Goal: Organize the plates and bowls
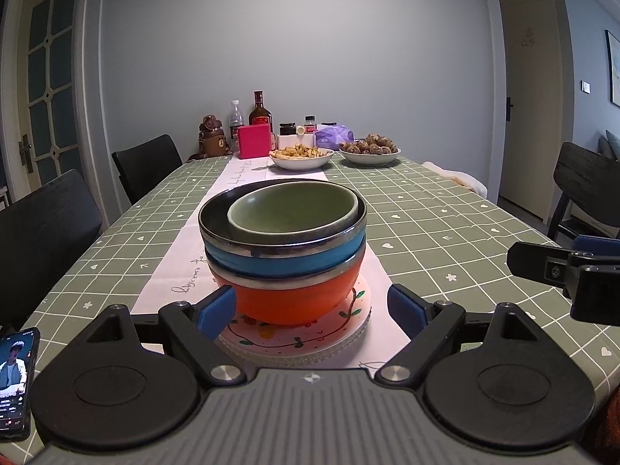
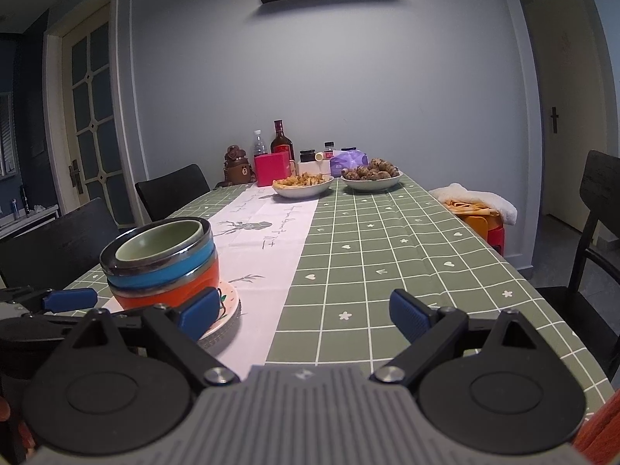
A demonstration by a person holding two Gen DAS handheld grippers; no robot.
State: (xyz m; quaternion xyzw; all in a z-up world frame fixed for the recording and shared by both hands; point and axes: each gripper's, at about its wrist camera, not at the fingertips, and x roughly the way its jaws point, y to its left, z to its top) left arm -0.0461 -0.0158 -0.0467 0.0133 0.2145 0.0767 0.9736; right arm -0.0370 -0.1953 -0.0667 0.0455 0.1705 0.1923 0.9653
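A stack of bowls stands on white floral plates [image 1: 310, 339] on the table runner: an orange bowl [image 1: 294, 298] at the bottom, a blue bowl [image 1: 271, 261], a black bowl [image 1: 217, 224], and a small green bowl [image 1: 294, 209] nested on top. My left gripper [image 1: 312, 310] is open, its blue pads either side of the orange bowl, not touching. My right gripper [image 2: 306, 312] is open and empty, to the right of the stack [image 2: 162, 267]; it also shows at the right edge of the left wrist view [image 1: 562, 271].
A phone [image 1: 15, 379] lies at the table's near left. Two white bowls of food [image 1: 302, 157] [image 1: 370, 151], bottles and a pink box [image 1: 254, 141] stand at the far end. Dark chairs [image 1: 46, 224] flank the table [image 1: 445, 232].
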